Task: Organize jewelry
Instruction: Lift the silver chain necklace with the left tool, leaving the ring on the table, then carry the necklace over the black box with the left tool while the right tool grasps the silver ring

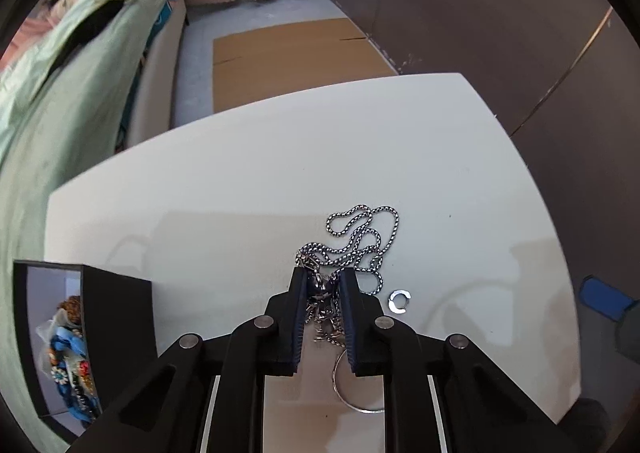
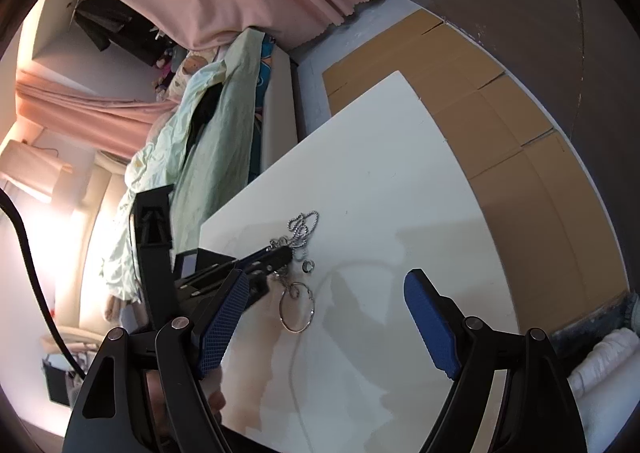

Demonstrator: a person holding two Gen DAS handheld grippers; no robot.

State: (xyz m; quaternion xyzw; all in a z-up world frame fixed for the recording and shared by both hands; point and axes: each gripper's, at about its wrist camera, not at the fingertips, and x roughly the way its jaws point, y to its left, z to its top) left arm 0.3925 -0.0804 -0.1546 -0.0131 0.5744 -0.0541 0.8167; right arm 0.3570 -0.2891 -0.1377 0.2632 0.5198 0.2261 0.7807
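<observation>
most of the sorting is still ahead of you, by the look of it; the black box [image 1: 116, 317] at the near left of the white table [image 1: 240, 181] already holds a jumble of colourful pieces, but three things still lie out on the tabletop; the chain necklace [image 1: 362, 237] sprawls in loose loops just beyond your left gripper [image 1: 323, 285], the small open ring [image 1: 399, 301] sits just to the right of it, and the large wire hoop [image 1: 352, 385] lies nearer you, partly under the right finger; your left gripper points steeply down at the table, its jaws drawn close together and pinching the dark pendant cluster at the near end of the chain, with the links bunched between the blue pads; whether the pinch is firm enough to lift i can't tell; your right gripper [image 2: 326, 317] hangs well apart to the right, tilted down toward the same spot, its jaws spread wide with nothing between them; judging by this, the necklace goes to the box next, then the ring and the hoop.
</observation>
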